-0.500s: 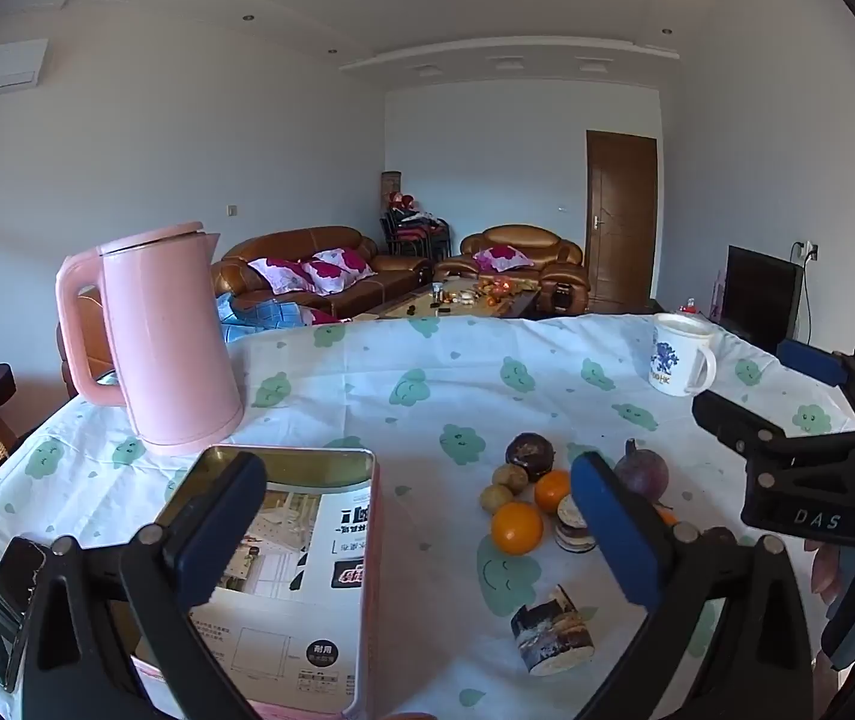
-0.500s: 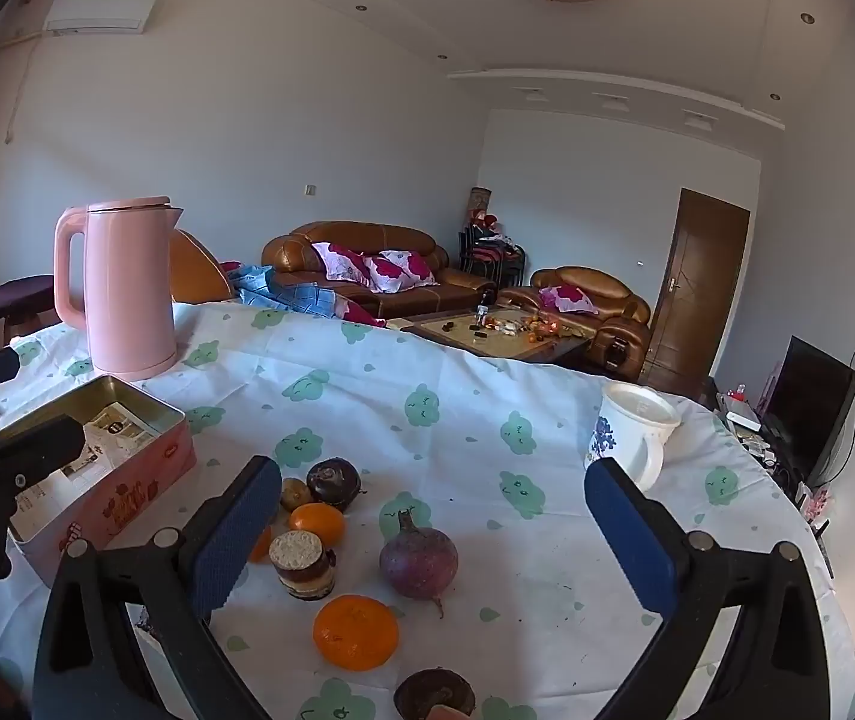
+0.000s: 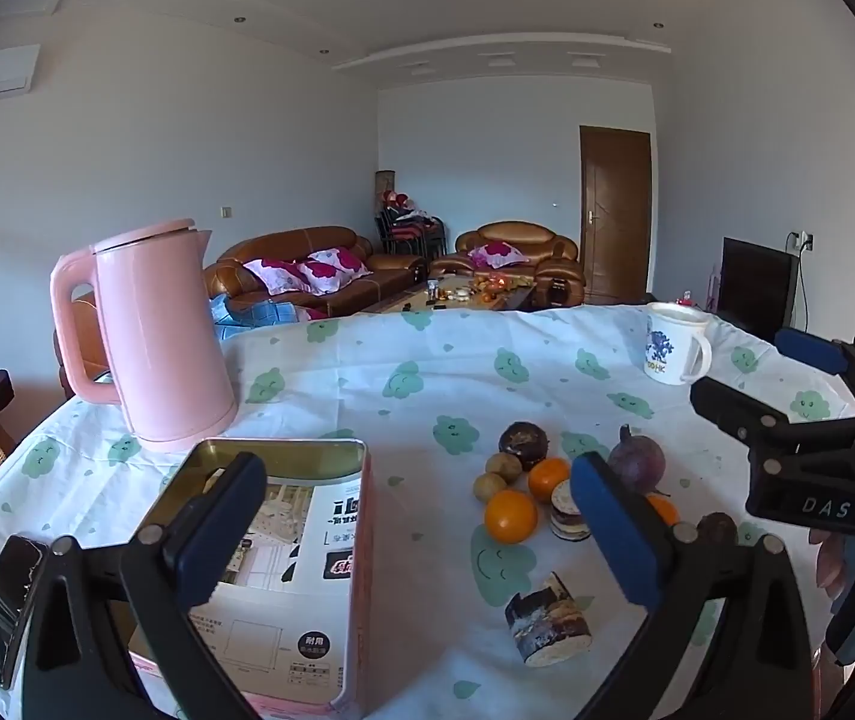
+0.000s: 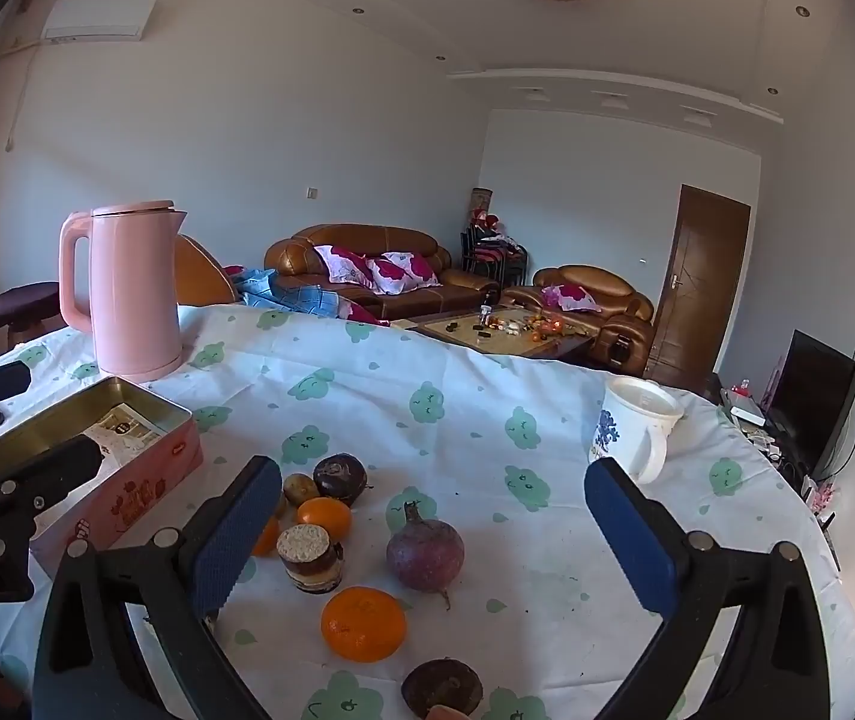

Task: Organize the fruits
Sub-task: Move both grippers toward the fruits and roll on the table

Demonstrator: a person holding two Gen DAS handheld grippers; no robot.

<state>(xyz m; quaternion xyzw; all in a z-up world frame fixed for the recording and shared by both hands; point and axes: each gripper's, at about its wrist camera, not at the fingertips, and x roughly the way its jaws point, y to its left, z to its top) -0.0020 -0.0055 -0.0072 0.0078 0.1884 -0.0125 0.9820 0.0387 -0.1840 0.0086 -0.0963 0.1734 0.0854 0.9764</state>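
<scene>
Two pairs of tongs, left tongs (image 3: pixel 415 516) and right tongs (image 4: pixel 433 525), hang spread wide and empty over the cloth-covered counter (image 4: pixel 457 396). A pink kettle (image 3: pixel 157 336) stands at its far left edge, an open tin (image 3: pixel 283 546) just before it. The fruits (image 4: pixel 367 546) cluster mid-counter, near the front edge.
</scene>
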